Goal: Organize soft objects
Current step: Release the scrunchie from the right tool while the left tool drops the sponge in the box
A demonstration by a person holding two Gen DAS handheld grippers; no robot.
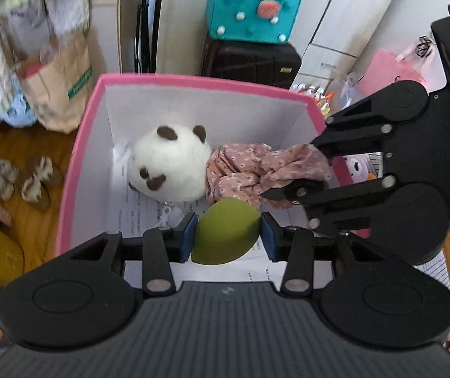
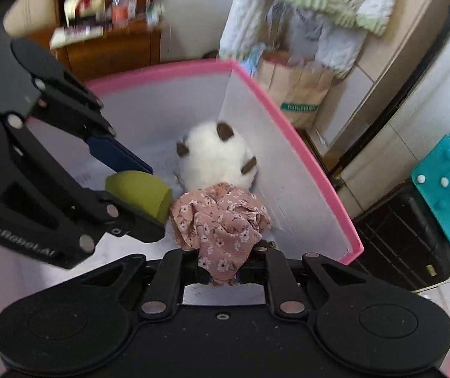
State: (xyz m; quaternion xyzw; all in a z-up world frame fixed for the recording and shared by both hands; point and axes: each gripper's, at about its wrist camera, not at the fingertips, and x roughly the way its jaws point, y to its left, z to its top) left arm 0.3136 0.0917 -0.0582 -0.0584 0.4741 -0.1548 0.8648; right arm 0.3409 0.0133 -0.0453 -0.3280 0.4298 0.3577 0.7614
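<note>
A pink box [image 1: 193, 79] with white inner walls holds a white plush panda head [image 1: 170, 163]. My left gripper [image 1: 227, 236] is shut on a green egg-shaped sponge [image 1: 225, 231] just above the box floor. My right gripper [image 2: 225, 271] is shut on a pink floral scrunchie [image 2: 222, 223] inside the box, beside the panda [image 2: 212, 157]. In the left wrist view the right gripper [image 1: 291, 173] reaches in from the right with the scrunchie [image 1: 250, 170]. In the right wrist view the left gripper [image 2: 149, 189] comes in from the left with the sponge [image 2: 140, 193].
A brown paper bag [image 1: 58, 94] and hanging towels [image 1: 7, 15] stand left of the box. A dark suitcase [image 1: 250, 60] with a teal felt bag [image 1: 250, 9] stands behind it. Slippers [image 1: 20, 179] lie on the wooden floor. A wooden cabinet [image 2: 114, 47] shows in the right wrist view.
</note>
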